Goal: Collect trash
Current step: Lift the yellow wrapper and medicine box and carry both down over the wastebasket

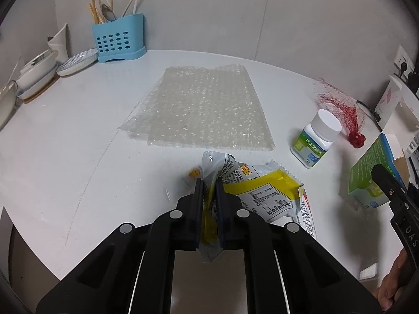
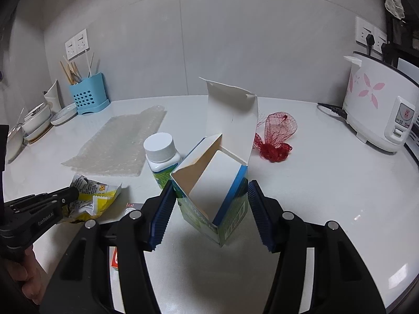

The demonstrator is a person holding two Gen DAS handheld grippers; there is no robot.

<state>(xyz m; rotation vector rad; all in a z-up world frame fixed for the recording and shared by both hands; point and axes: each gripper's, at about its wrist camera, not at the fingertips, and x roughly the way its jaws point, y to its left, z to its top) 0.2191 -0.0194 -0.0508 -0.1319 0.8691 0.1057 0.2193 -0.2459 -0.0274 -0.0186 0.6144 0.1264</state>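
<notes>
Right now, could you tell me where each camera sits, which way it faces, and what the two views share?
Left wrist: on the left gripper, looking down across the counter at the wrapper it pinches; the right gripper and a hand show.
Right wrist: on the right gripper, facing the open box it clamps; the left gripper shows.
Shared: bubble wrap, bottle, red net, utensil holder.

A home kitchen. At the upper left of the white countertop (image 1: 78,136) stands a perforated light-blue plastic utensil caddy (image 1: 117,40) holding chopsticks and spoons, beside stacked white ceramic bowls and plates (image 1: 39,76). At the right edge sits a white rice cooker with pink petal print (image 2: 379,110), plugged below wall sockets (image 2: 369,35).
</notes>
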